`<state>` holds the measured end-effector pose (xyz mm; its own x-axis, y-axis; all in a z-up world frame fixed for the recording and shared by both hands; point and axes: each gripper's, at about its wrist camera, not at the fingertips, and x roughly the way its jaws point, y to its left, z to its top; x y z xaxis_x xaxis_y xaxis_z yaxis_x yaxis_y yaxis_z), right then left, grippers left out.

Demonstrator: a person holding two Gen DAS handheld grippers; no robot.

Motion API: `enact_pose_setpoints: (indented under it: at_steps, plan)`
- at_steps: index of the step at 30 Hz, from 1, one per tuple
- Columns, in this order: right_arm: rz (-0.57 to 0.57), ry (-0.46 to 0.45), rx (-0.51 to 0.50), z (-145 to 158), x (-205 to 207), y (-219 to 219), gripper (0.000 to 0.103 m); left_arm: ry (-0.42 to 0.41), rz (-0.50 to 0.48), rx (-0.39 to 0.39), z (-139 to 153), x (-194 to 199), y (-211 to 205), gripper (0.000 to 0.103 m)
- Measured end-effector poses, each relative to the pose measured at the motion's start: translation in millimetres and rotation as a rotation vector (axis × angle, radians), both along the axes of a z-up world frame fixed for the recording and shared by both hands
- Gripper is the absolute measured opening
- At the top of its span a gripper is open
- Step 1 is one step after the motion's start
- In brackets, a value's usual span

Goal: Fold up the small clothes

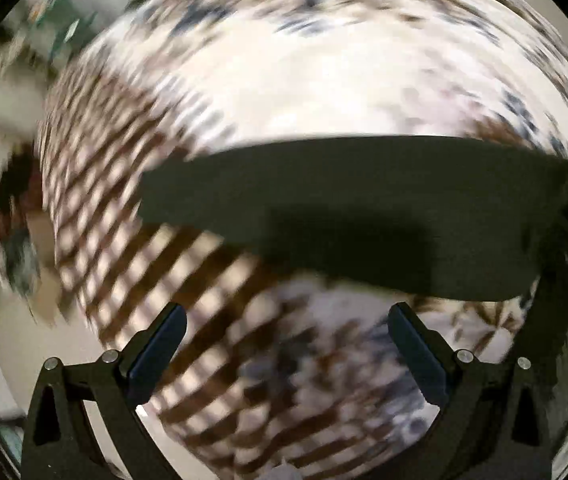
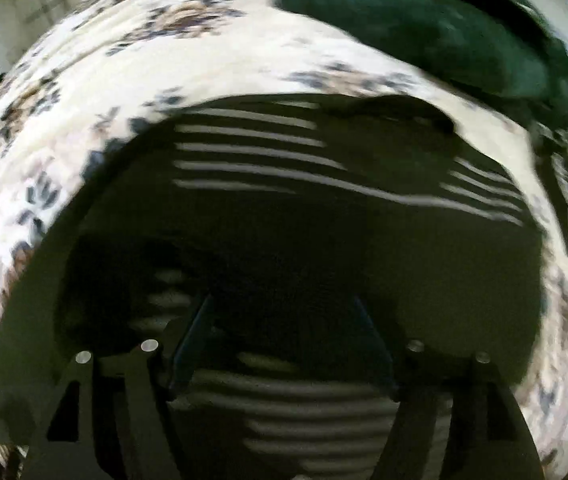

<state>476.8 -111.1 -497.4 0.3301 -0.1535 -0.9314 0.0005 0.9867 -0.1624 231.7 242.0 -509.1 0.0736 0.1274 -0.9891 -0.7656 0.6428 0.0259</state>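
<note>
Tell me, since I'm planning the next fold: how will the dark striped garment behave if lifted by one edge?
Probably floppy: the dark striped garment lies draped in soft folds on the floral cloth. Likely light, being thin. It may sag between grip points, so the open right tongs alone could let it droop.

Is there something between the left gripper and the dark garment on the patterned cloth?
Nothing visible. The left gripper is open, and only bare patterned cloth lies between its fingers and the dark garment just ahead. The picture is blurred.
</note>
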Motion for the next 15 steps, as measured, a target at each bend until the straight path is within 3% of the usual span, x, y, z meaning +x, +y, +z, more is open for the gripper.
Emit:
enact_pose_setpoints:
  at_steps: [3, 7, 9, 10, 11, 12, 13, 15]
  plan:
    - [-0.04, 0.031, 0.011, 7, -27, -28, 0.073, -0.053, 0.178, -0.109, -18, -26, 31, 0.103]
    - [-0.092, 0.067, 0.011, 2, -64, -54, 0.073, -0.198, 0.396, -0.23, -36, -36, 70, 0.098]
    - [-0.107, 0.078, 0.005, -3, -78, -64, 0.073, -0.252, 0.469, -0.235, -40, -31, 85, 0.085]
    - [-0.116, 0.088, -0.004, -5, -82, -67, 0.073, -0.277, 0.499, -0.222, -42, -26, 94, 0.071]
    - [-0.126, 0.097, -0.012, -9, -84, -69, 0.073, -0.286, 0.505, -0.211, -43, -23, 98, 0.041]
    - [-0.138, 0.105, -0.018, -12, -88, -72, 0.073, -0.29, 0.512, -0.196, -43, -18, 103, 0.029]
    - [-0.152, 0.111, -0.03, -15, -93, -75, 0.073, -0.291, 0.517, -0.17, -40, -14, 107, 0.008]
    - [-0.165, 0.118, -0.06, -20, -97, -79, 0.073, -0.341, 0.481, -0.11, -26, -6, 112, 0.008]
